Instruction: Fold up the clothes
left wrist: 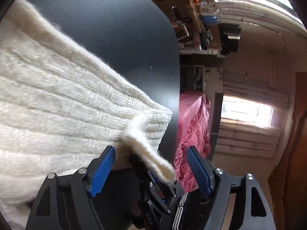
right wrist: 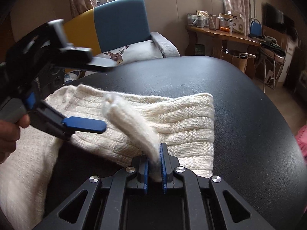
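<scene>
Lying on your black desk point(right wrist: 239, 99), the cream sweater point(right wrist: 178, 118) spreads ahead of both jaws. Your right gripper point(right wrist: 155, 164) pinches its fuzzy strip point(right wrist: 134, 122); your left gripper point(left wrist: 151, 164) gapes wide, gripping nothing. Beyond: armchair point(right wrist: 122, 23), wooden sideboard point(right wrist: 220, 32).

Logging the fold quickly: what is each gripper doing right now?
Left gripper: open, holding nothing.
Right gripper: shut on a fold of the sweater.

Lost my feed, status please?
Left gripper open, empty. Right gripper shut on sweater edge. Sweater on black table. Nothing in the way.
</scene>
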### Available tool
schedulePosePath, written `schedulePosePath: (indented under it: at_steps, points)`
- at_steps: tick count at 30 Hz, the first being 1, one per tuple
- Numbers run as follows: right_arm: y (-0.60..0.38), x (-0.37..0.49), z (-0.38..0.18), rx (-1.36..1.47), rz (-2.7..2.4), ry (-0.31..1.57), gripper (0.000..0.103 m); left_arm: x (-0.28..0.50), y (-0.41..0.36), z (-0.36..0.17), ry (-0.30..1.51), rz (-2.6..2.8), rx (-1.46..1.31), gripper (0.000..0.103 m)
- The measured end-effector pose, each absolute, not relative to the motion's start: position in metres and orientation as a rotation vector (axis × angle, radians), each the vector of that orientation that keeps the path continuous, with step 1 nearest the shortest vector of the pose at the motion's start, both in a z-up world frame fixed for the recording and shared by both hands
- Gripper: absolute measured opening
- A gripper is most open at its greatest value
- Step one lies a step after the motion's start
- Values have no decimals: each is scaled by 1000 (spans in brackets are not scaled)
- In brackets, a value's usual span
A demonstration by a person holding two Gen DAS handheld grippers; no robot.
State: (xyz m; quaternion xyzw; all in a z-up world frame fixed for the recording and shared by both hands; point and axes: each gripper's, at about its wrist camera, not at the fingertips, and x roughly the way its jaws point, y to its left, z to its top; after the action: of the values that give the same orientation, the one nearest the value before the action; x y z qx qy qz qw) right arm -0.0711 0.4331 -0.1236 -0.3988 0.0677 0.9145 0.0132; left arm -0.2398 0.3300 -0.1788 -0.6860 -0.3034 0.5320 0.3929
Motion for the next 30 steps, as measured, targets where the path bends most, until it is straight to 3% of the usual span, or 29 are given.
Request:
schedulePosePath:
  at_steps: [1, 2, 3, 4, 8, 9, 11, 12, 13, 17, 20, 22, 24, 30]
  points:
    - [432, -71, -123, -1238, 2850, 203, 13, -237, 337, -179, -728, 1357, -1746, 44]
    - [430, -72, -122, -1233, 2850, 195, 14, -235, 342, -179, -684, 1379, -1751, 35]
    - [429, -72, -121, -1229, 2851, 187, 14, -233, 346, -180, -650, 1397, -1748, 13]
    - [428, -72, -120, -1224, 2852, 180, 14, -231, 350, -180, -618, 1419, -1742, 6]
    - [432, -72, -119, -1200, 2828, 212, 18, -225, 350, -170, -583, 1500, -1683, 6]
    - [434, -69, -118, -1185, 2824, 239, 24, -226, 349, -164, -578, 1529, -1657, 6]
    - [439, -65, -114, -1156, 2815, 297, 46, -230, 343, -148, -590, 1573, -1606, 6]
    - [444, -60, -113, -1139, 2827, 399, 64, -234, 339, -138, -597, 1585, -1582, 6]
    - [449, -55, -111, -1120, 2837, 507, 71, -238, 335, -128, -602, 1599, -1559, 6]
    - [471, -35, -105, -1029, 2840, 945, 75, -259, 307, -80, -641, 1670, -1451, 6]
    - [488, -23, -117, -937, 2789, 1523, 94, -279, 274, -39, -704, 1728, -1357, 6]
    - [489, -21, -126, -873, 2734, 1797, 98, -293, 251, -17, -737, 1763, -1308, 6]
    - [482, -25, -133, -857, 2684, 1967, 103, -301, 222, -2, -761, 1795, -1270, 6]
    - [433, -57, -145, -860, 2541, 2362, 103, -309, 147, 32, -797, 1889, -1168, 6]
